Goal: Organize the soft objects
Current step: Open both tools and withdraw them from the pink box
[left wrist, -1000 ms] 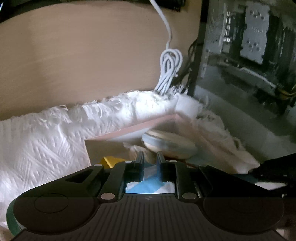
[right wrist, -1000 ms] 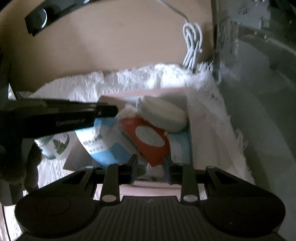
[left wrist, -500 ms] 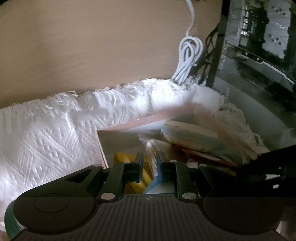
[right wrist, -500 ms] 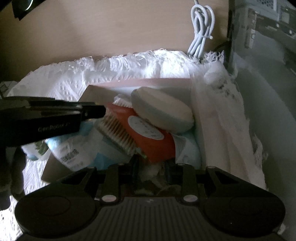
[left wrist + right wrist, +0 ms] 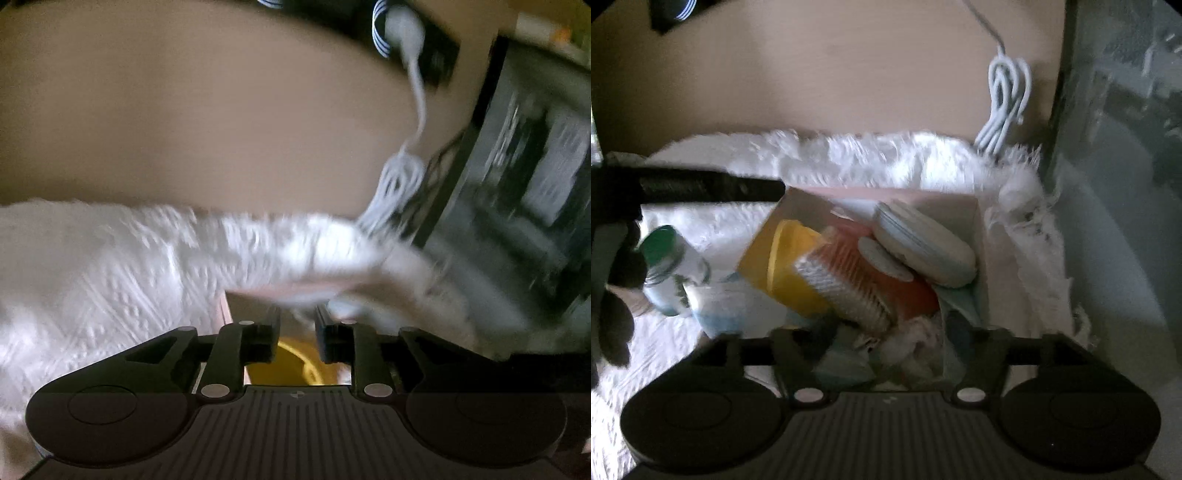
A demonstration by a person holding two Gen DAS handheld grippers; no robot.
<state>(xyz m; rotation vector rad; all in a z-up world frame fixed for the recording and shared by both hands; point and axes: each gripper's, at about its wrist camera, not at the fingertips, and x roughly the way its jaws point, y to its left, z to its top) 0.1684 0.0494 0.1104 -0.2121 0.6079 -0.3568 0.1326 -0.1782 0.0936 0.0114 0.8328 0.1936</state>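
A pale pink box [image 5: 982, 236] sits on a white fringed cloth [image 5: 871, 158]. It holds a round stack of cotton pads [image 5: 923, 243], an orange packet [image 5: 908, 284], a bundle of cotton swabs [image 5: 846, 288], a yellow pack [image 5: 786, 266] and crumpled tissue [image 5: 912, 350]. My right gripper [image 5: 886, 339] hangs over the box's near end, jaws wide apart with the tissue between them. My left gripper [image 5: 297, 325] is over the box's left part, jaws slightly apart and empty, above the yellow pack [image 5: 291, 362]. Its black finger [image 5: 709, 188] crosses the right wrist view.
A small jar with a green lid [image 5: 665, 266] and a blue-white packet [image 5: 720, 306] lie on the cloth left of the box. A coiled white cable [image 5: 1004, 107] hangs at the back. An open computer case [image 5: 524, 177] stands on the right. A wooden desk [image 5: 827, 74] lies behind.
My right gripper's jaws have spread wide. My left gripper has lifted and tilted up, its view now blurred. The yellow pack now shows in the box where the blue-white packet lay.
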